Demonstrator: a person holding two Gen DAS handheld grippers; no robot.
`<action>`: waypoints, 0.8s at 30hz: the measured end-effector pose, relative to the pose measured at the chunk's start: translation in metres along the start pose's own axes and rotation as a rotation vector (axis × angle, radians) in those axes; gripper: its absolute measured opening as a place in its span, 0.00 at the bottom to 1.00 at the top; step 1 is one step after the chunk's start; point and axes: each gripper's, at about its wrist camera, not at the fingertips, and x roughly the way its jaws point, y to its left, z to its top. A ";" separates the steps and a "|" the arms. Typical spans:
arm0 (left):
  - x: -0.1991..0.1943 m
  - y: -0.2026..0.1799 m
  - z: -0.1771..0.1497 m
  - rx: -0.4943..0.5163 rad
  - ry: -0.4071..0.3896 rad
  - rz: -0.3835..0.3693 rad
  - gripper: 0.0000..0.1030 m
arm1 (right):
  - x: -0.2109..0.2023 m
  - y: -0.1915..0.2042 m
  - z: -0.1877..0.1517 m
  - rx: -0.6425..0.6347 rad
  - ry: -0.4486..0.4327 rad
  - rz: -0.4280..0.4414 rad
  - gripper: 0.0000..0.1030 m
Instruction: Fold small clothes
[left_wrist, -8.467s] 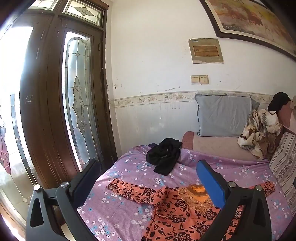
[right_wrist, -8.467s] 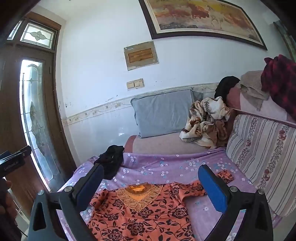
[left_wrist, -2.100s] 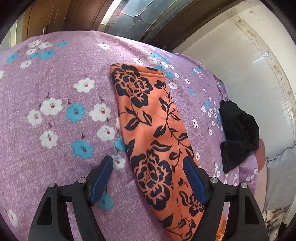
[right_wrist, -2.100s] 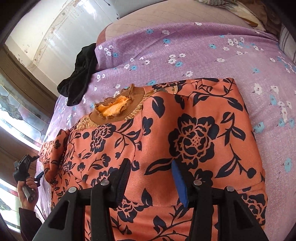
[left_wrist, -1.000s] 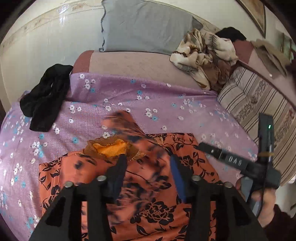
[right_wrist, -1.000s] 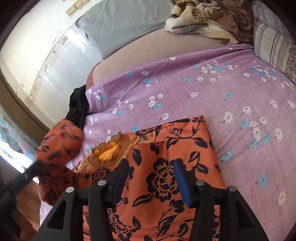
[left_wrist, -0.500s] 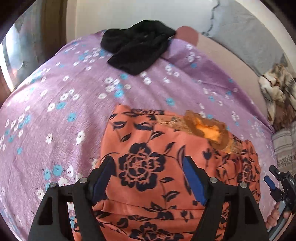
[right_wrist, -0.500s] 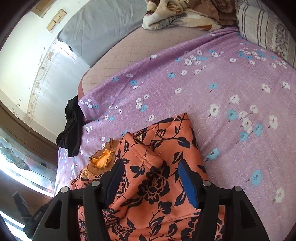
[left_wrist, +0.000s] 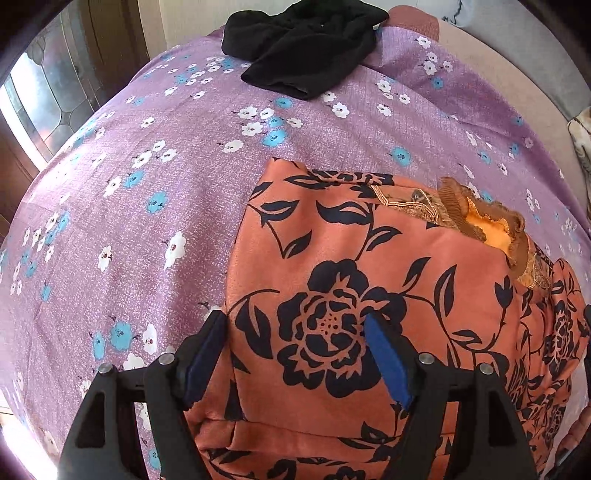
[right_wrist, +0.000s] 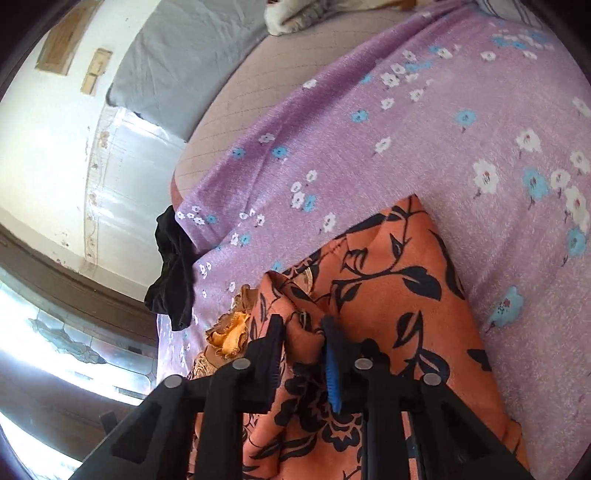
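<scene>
Orange floral top (left_wrist: 332, 295), sides folded in, lies on the purple flowered bedsheet (left_wrist: 147, 184); no readable writing anywhere. My right gripper (right_wrist: 303, 332) has just snapped closed, pinching a raised fold of the top near its collar (right_wrist: 229, 338). My left gripper (left_wrist: 295, 354) is spread wide over the top's left edge, gripping nothing. Black garment (left_wrist: 303, 48) lies well apart, at the sheet's far end.

Matt printed cloth top (left_wrist: 332, 295), woven purple sheet (left_wrist: 166, 166)
</scene>
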 end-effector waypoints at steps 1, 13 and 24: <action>-0.001 0.000 0.000 -0.001 -0.003 0.006 0.75 | -0.006 0.008 0.000 -0.038 -0.017 -0.029 0.09; -0.021 0.001 -0.020 0.045 -0.074 0.112 0.75 | -0.088 0.021 -0.022 -0.263 -0.019 -0.314 0.09; -0.046 -0.039 -0.022 0.125 -0.219 0.061 0.75 | -0.085 0.002 -0.013 -0.253 0.013 -0.368 0.13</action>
